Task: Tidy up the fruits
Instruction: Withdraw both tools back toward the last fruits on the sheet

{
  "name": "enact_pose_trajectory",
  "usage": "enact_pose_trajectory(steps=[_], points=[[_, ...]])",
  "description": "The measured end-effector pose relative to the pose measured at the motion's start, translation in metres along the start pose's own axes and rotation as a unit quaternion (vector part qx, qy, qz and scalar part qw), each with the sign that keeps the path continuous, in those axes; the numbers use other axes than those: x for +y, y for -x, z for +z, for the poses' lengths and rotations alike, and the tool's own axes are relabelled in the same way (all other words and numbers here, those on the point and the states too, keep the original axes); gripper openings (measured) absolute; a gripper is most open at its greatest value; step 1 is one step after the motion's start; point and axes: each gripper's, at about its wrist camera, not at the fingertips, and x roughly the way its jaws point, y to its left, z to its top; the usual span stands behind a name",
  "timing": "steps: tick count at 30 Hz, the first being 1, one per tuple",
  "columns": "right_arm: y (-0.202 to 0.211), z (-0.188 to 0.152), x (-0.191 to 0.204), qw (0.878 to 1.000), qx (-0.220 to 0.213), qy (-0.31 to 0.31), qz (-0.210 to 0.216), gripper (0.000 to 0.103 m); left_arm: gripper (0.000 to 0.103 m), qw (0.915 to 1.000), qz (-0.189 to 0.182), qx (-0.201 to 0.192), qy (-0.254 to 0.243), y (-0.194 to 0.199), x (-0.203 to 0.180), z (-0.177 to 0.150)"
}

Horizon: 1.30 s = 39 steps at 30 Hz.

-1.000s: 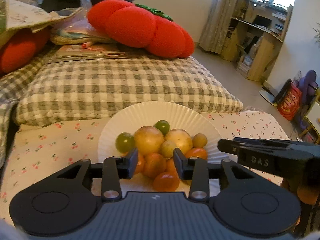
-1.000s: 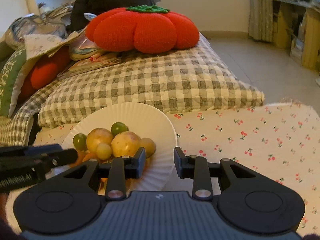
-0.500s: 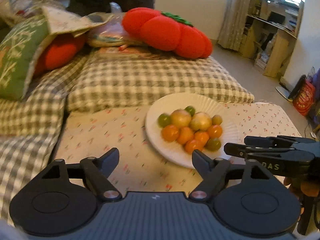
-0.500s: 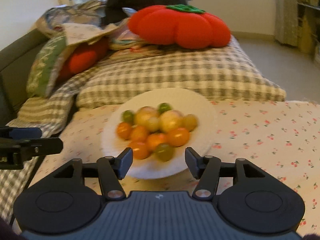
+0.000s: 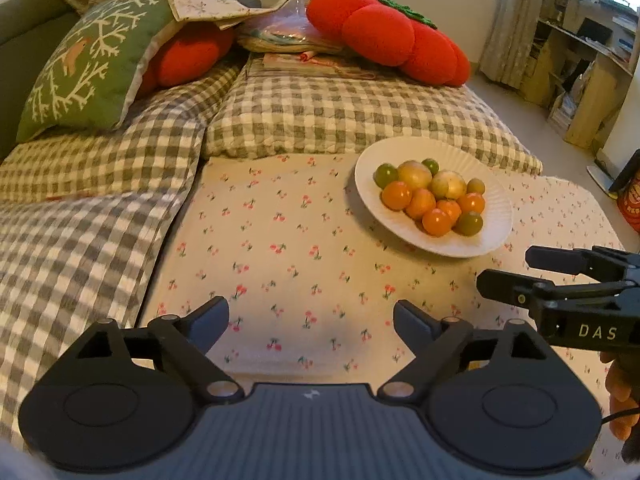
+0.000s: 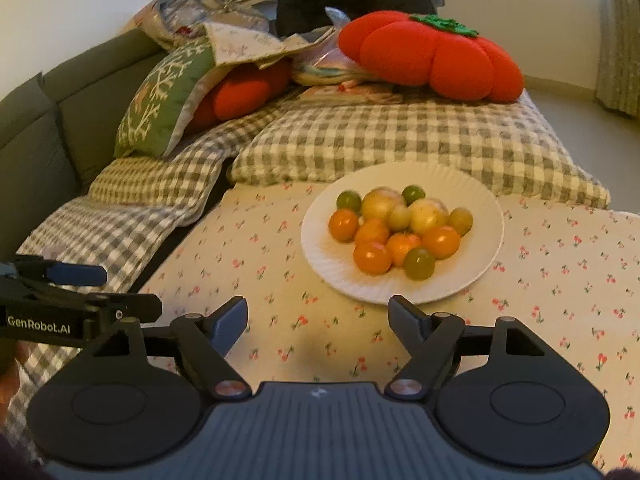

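Both claws empty and opening: left gripper [image 5: 311, 314] low over bare cherry-print cloth [image 5: 288, 248], jaws spreading wide with nothing between them; right gripper [image 6: 316, 312] likewise parting, fingertips framing only cloth just short of the plate. Beyond the fingers, white paper plate [image 6: 320, 256] flat on the cloth, loaded with small round fruits [image 6: 400, 232]: orange ones toward the near rim, pale yellow ones behind, green ones at the edges, all touching in one loose heap. Farther back, grey checked cushion [image 5: 352, 120] butting against the plate's far rim; past that, tomato-shaped red pillow [image 6: 432, 60] and green embroidered pillow [image 5: 88, 68] against the sofa back. Sorting apparently done or close to it, judging by the gathered pile. Risks from here: heap unstable, so any nudge from a returning fingertip likely to send a round fruit rolling off the shallow rim onto soft cloth; plate light and flimsy, resting on yielding padding, prone to tipping under pressure near its edge; two grippers close together near the plate, so a clash between them possible on a hasty reach.
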Motion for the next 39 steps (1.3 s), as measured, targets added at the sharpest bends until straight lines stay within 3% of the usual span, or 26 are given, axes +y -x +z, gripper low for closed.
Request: enact_pose_trajectory(steps=[11, 22, 27, 29, 39], points=[[-0.002, -0.027, -0.002, 0.999, 0.035, -0.010, 0.002, 0.084, 0.091, 0.9990, 0.020, 0.016, -0.036, -0.007, -0.006, -0.019], [-0.013, -0.039, 0.004, 0.999, 0.054, -0.006, 0.007, 0.084, 0.091, 0.9974, 0.009, 0.072, -0.006, -0.031, 0.013, -0.035], [-0.023, -0.051, 0.014, 0.997, 0.075, 0.024, 0.013, 0.073, 0.088, 0.9958, 0.000, 0.086, -0.031, -0.037, 0.005, -0.044], [-0.027, -0.056, 0.019, 0.996, 0.086, 0.037, 0.014, 0.065, 0.087, 0.9955, -0.001, 0.085, -0.040, -0.037, 0.003, -0.047], [-0.033, -0.061, 0.021, 0.995, 0.094, 0.043, -0.004, 0.059, 0.069, 0.9910, 0.000, 0.107, -0.080, -0.053, -0.006, -0.061]])
